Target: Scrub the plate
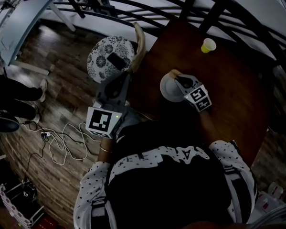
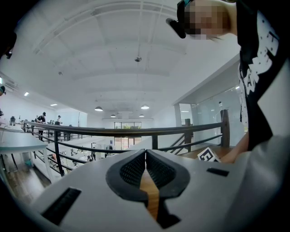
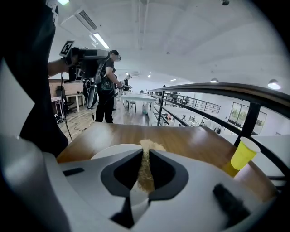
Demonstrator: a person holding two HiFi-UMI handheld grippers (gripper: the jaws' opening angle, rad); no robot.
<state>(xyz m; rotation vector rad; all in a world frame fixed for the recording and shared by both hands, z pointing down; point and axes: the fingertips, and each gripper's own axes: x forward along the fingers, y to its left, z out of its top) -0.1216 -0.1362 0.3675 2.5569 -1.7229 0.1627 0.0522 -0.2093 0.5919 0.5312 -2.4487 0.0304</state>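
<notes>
dark brown wooden table [image 1: 227,88] | round white plate [image 1: 168,90] lies flat, face up, near table's edge | right gripper [image 3: 146,156] clenched on tan fuzzy scrubber [image 3: 146,172], tip pointing forward over plate | left gripper [image 2: 146,156] clenched on thin wooden strip [image 2: 150,192]

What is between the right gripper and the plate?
Nothing but the tan fibrous scrub pad that the right gripper is shut on, over the white round plate. The yellow plastic cup stands apart on the brown wooden table. The left gripper, shut on a wooden strip, is off the table.
</notes>
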